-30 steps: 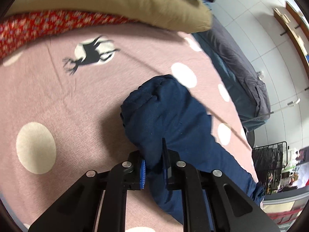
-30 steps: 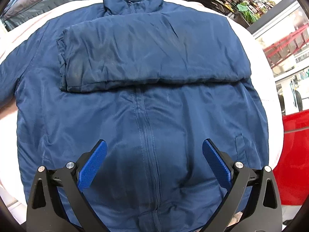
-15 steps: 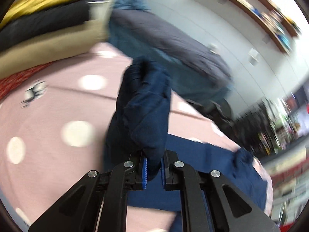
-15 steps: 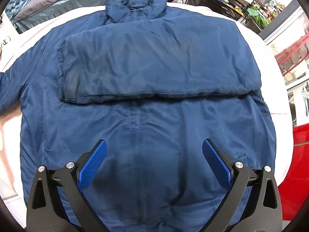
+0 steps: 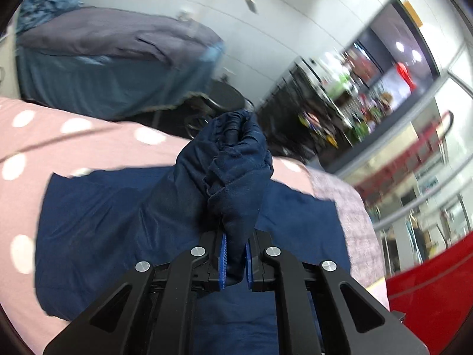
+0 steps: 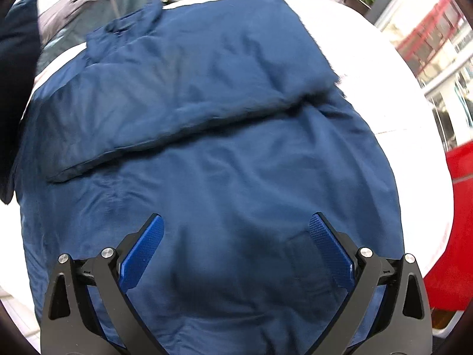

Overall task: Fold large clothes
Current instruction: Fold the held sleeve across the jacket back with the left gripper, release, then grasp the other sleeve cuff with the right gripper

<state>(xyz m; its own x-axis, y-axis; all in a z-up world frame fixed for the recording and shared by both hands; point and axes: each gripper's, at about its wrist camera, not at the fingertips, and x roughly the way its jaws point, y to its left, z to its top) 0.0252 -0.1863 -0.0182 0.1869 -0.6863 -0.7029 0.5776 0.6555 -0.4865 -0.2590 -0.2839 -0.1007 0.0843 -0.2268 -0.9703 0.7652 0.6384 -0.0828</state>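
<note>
Navy padded jacket lies front-up, collar at the far end, 1 sleeve folded across the chest — left claw clamps the other cuff; right claw gapes empty.

No writing can be read anywhere here. The navy blue padded jacket shows no label or brand mark on its cloth. The blurred shop shelves of goods, far beyond the tongs and to the right, carry packets whose print is too smeared to make out, and the pale sign panel by the red railing is just as unreadable.
</note>
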